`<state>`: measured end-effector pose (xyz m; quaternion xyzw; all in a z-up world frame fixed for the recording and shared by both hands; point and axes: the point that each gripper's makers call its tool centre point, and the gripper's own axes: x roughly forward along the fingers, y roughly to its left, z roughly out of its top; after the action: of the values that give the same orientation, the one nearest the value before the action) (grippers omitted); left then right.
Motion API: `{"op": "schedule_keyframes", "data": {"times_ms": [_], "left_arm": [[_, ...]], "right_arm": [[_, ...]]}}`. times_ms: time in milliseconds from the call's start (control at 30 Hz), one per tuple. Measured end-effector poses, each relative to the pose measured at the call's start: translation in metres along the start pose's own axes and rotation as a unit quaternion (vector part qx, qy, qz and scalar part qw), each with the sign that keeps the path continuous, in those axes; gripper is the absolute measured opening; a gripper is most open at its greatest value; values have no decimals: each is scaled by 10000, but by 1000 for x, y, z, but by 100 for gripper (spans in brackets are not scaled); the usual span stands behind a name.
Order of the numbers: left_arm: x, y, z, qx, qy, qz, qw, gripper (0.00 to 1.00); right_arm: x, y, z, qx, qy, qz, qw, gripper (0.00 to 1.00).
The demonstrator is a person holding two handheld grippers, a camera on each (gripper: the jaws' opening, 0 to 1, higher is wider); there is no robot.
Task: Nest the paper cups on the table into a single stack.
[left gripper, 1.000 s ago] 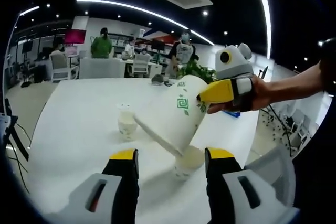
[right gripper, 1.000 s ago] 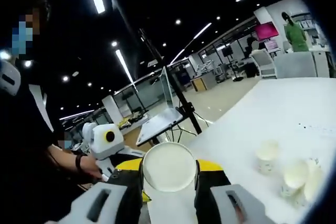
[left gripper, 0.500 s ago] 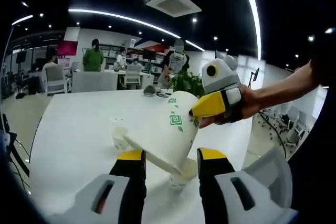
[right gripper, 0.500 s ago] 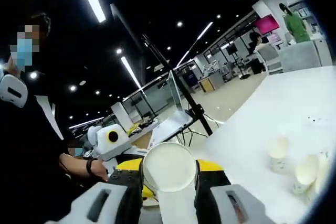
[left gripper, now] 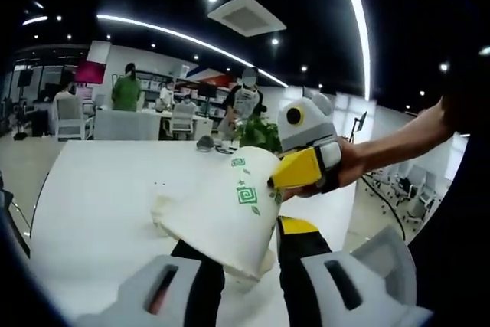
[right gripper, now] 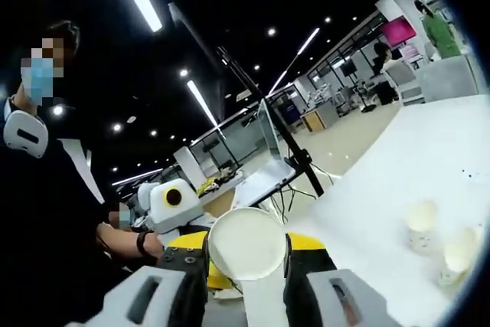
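Note:
A white paper cup with green marks (left gripper: 222, 212) hangs tilted, base toward me, over my left gripper (left gripper: 246, 254). My right gripper (left gripper: 282, 181) comes in from the right, shut on the cup's rim, with a yellow fingertip (left gripper: 302, 168) on the outside. My left jaws stand narrow around a second cup (left gripper: 264, 264) on the table; the held cup hides most of it and any contact. In the right gripper view, that held cup's round base (right gripper: 246, 244) sits between my right gripper's (right gripper: 246, 254) yellow-tipped jaws. Two more cups (right gripper: 421, 223) (right gripper: 459, 254) stand on the table.
The white table (left gripper: 92, 189) stretches far to the left, and its edge runs along the right. A person's arm (left gripper: 390, 147) reaches in from the right. A laptop on a stand (right gripper: 264, 178) sits beyond the table. People and office chairs are at the back.
My left jaws have drawn closer together around the cup on the table. The right gripper has brought its cup lower and nearer, and it now covers my left jaw's tip.

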<state>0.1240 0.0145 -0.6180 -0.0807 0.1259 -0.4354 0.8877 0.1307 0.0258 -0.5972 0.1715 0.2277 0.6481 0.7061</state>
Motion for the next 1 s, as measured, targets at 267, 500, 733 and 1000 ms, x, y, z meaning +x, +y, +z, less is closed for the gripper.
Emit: {"op": "schedule_keyframes", "data": {"times_ms": [267, 500, 733, 1000], "left_arm": [[1, -8, 3, 48, -60, -119, 9999, 17], [1, -12, 0, 187, -46, -221, 9996, 6], [2, -19, -3, 361, 42, -400, 9985, 0], [0, -19, -12, 470, 261, -423, 9977, 0]], "right_arm": [[0, 3, 2, -53, -11, 39, 10000, 37], [1, 0, -2, -154, 85, -56, 9998, 38], [2, -4, -4, -233, 152, -167, 9995, 38], [5, -5, -10, -377, 312, -274, 9984, 36]]}}
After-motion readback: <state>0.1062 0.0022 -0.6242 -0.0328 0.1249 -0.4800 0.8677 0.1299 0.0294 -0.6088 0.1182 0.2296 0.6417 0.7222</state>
